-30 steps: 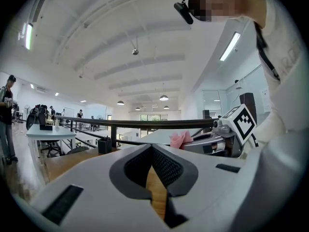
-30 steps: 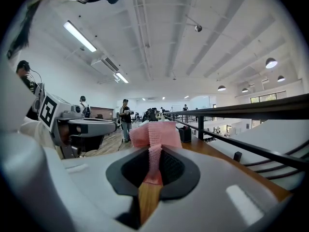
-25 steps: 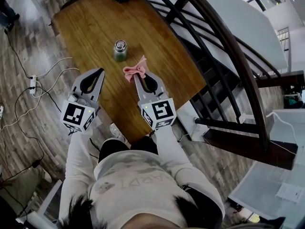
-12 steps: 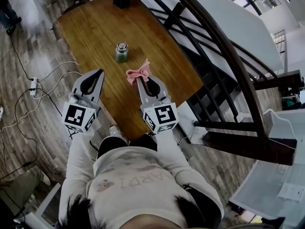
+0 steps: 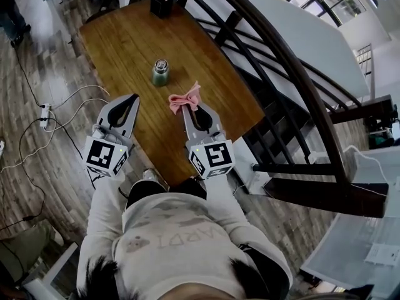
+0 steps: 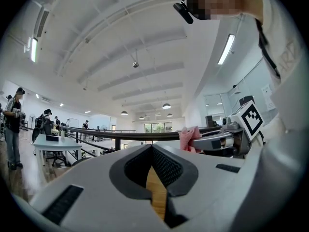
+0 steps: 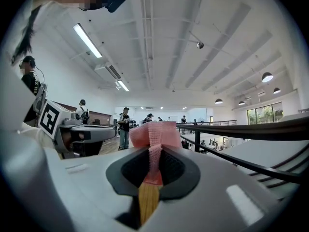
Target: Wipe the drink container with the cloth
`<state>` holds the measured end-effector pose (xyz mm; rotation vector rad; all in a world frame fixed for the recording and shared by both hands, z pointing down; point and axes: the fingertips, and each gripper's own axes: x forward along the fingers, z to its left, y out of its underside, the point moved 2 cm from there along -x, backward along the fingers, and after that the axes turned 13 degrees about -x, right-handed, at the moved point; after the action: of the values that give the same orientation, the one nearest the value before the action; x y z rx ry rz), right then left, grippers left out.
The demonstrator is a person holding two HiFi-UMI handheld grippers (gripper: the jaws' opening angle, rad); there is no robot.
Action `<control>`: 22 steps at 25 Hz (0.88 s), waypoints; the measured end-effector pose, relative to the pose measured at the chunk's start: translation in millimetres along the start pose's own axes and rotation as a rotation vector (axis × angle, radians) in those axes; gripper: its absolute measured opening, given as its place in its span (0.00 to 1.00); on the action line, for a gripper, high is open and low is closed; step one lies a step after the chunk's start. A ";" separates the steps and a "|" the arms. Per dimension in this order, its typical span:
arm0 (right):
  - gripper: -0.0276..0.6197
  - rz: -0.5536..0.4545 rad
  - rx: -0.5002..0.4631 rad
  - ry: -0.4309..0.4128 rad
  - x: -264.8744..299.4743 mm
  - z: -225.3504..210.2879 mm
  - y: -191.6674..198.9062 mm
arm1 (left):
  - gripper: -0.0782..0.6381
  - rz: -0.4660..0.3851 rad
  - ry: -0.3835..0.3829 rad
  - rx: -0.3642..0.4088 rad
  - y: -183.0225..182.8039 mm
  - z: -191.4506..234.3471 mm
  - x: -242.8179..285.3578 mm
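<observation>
A small green drink container [image 5: 160, 72] with a silver cap stands upright on the wooden table [image 5: 131, 30]. My right gripper [image 5: 188, 104] is shut on a pink cloth [image 5: 184, 99], which bunches out past its tips, just right of and nearer than the container. In the right gripper view the pink cloth [image 7: 155, 135] is pinched between the jaws. My left gripper [image 5: 132, 97] is shut with nothing in it, over the table's left edge. From the left gripper view the right gripper [image 6: 212, 141] and the cloth [image 6: 189, 138] show to the right.
A dark box [image 5: 161, 4] stands at the table's far end. A curved dark railing [image 5: 281, 74] runs along the table's right side. Cables and a power strip [image 5: 45, 111] lie on the wooden floor to the left. People stand in the distance.
Both grippers have shifted slightly up and forward in the head view, the cloth still held in the right one. The container has not moved on the table.
</observation>
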<state>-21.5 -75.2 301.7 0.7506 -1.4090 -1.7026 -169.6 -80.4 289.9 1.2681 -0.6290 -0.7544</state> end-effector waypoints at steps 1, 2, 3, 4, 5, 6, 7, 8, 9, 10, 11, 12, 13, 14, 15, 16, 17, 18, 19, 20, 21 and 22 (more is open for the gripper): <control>0.11 -0.002 0.000 0.003 -0.4 -0.1 -0.6 | 0.11 -0.001 0.001 0.000 -0.9 -0.7 -0.1; 0.11 -0.004 0.000 0.004 -1.0 0.0 -1.2 | 0.11 -0.002 0.001 0.000 -1.3 -1.3 -0.4; 0.11 -0.007 0.000 0.004 -1.9 0.4 -1.9 | 0.11 -0.004 0.001 -0.001 -1.6 -2.2 -0.9; 0.11 -0.009 0.000 0.004 -2.8 0.8 -2.7 | 0.11 -0.004 0.004 0.000 -2.3 -3.6 -1.3; 0.11 -0.012 -0.001 0.005 -3.4 1.2 -3.3 | 0.11 -0.004 0.008 0.003 -3.3 -5.1 -1.5; 0.11 -0.014 -0.002 0.005 -3.6 1.5 -3.9 | 0.11 -0.004 0.011 0.004 -3.9 -6.1 -1.6; 0.11 -0.015 -0.002 0.006 -3.3 1.7 -4.4 | 0.11 -0.003 0.012 0.003 -3.8 -6.1 -1.7; 0.11 -0.016 -0.001 0.007 -2.4 1.7 -4.9 | 0.11 -0.004 0.011 0.001 -2.9 -5.1 -1.7; 0.11 -0.018 0.001 0.009 -1.2 1.6 -5.3 | 0.11 -0.004 0.009 -0.002 -1.9 -3.7 -1.7; 0.11 -0.018 0.002 0.011 0.1 1.5 -5.6 | 0.11 -0.005 0.009 -0.006 -1.0 -2.4 -1.6; 0.11 -0.018 0.002 0.014 1.0 1.3 -5.8 | 0.11 -0.007 0.008 -0.010 -0.2 -1.3 -1.6; 0.11 -0.018 0.001 0.015 1.3 1.2 -6.0 | 0.11 -0.008 0.008 -0.013 0.2 -0.8 -1.8; 0.11 -0.018 0.001 0.016 1.2 1.2 -6.2 | 0.11 -0.010 0.009 -0.015 0.0 -0.9 -2.0; 0.11 -0.018 0.000 0.016 0.6 1.2 -6.4 | 0.11 -0.012 0.010 -0.016 -0.3 -1.3 -2.3; 0.11 -0.020 0.000 0.017 -0.2 1.1 -6.8 | 0.11 -0.014 0.008 -0.018 -0.1 -1.6 -2.6; 0.11 -0.021 -0.002 0.017 -1.2 1.0 -7.4 | 0.11 -0.016 0.007 -0.018 0.2 -2.1 -3.0; 0.11 -0.022 -0.004 0.016 -2.2 0.9 -8.2 | 0.11 -0.017 0.005 -0.018 0.1 -2.8 -3.2; 0.11 -0.023 -0.005 0.016 -3.0 0.7 -9.0 | 0.11 -0.019 0.005 -0.018 -0.3 -3.5 -3.3; 0.11 -0.025 -0.005 0.016 -3.3 0.6 -9.6 | 0.11 -0.021 0.004 -0.019 -0.7 -3.5 -3.2; 0.11 -0.026 -0.005 0.016 -3.0 0.6 -9.9 | 0.11 -0.022 0.004 -0.021 -1.0 -2.9 -3.1; 0.11 -0.027 -0.003 0.017 -2.2 0.7 -9.9 | 0.11 -0.024 0.004 -0.023 -1.1 -1.8 -2.7; 0.11 -0.027 -0.002 0.018 -1.1 0.8 -9.8 | 0.11 -0.025 0.004 -0.025 -1.3 -0.3 -2.3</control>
<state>-23.5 -73.1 292.3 0.7853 -1.3902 -1.7141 -171.0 -78.5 288.6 1.2562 -0.5999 -0.7778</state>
